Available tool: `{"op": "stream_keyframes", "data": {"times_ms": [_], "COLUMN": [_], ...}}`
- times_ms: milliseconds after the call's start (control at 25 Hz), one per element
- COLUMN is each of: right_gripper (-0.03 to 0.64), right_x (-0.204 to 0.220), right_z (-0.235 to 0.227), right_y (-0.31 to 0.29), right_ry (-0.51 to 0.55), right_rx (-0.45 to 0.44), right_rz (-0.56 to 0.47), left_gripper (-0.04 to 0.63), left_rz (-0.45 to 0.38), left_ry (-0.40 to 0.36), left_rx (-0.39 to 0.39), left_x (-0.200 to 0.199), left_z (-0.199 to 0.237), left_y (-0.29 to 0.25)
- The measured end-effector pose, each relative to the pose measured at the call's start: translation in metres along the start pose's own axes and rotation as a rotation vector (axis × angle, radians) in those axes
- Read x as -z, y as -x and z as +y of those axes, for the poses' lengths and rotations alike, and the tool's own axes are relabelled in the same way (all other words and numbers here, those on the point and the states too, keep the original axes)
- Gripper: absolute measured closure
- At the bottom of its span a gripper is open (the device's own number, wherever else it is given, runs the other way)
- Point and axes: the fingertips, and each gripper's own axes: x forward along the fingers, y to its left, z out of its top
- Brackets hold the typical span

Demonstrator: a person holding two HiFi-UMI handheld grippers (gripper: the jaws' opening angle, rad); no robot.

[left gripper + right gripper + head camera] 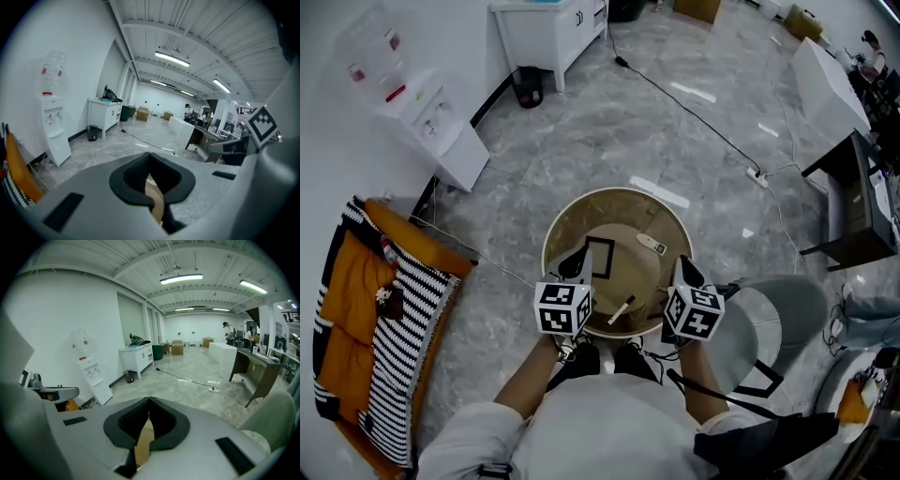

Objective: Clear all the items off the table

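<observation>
Both pairs of fingers are pressed together with nothing between them. In the left gripper view, the left gripper point(150, 153) shows its two dark fingers point(127, 180) meeting at the tips. Only a strip of the tan counter point(156, 199) shows through the slot beneath. The right gripper point(149, 399) looks the same in its own view, with fingers point(123, 425) tip to tip and the counter point(143, 446) under them.

In the head view, the two grippers hang side by side over the near half of one round counter point(623, 211). The left gripper point(578, 262) is toward its left side and the right gripper point(682, 270) toward its right, well apart. Each carries one marker cube.

Two small loose things lie on the counter. One pale slim stick point(622, 309) lies slanted near the near edge, between the two grippers. One small white oblong point(652, 244) with a green end lies farther back, right of centre. One black square outline point(600, 241) sits left of centre, just beside the left gripper's tips. Whether it is a loose thing or a mark on the top cannot be told.

Around the counter on the marble floor stand one water dispenser point(441, 136), one white cabinet point(548, 33) and one black bin point(528, 86). One long cable point(694, 117) runs across the floor, and one orange and striped cloth point(370, 328) lies at the left.
</observation>
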Motion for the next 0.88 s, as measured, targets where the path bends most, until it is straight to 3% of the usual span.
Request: {"op": "stream_keyframes", "data": {"times_ms": [320,600,880], "right_gripper": [0.592,0.592,0.592], "right_x": [0.020,0.084,0.138], "right_z": [-0.006,-0.012,-0.019], "right_y": [-0.032,-0.073,-0.102], "right_ry": [0.035,0.013,-0.048], "right_rx": [-0.015,0.004,0.015], "right_rz": [0.069,0.211,0.295], "left_gripper": [0.588,0.588,0.588], "left_rz": [0.051,0.229,0.319], "left_ry": [0.024,0.057,0.109], "left_rx": [-0.023,-0.017,-0.028], "left_x": [0.027,0.110,0.165], "left_z": [0.011,0.027,0.038], "left_y": [-0.020,-0.045,-0.065]}}
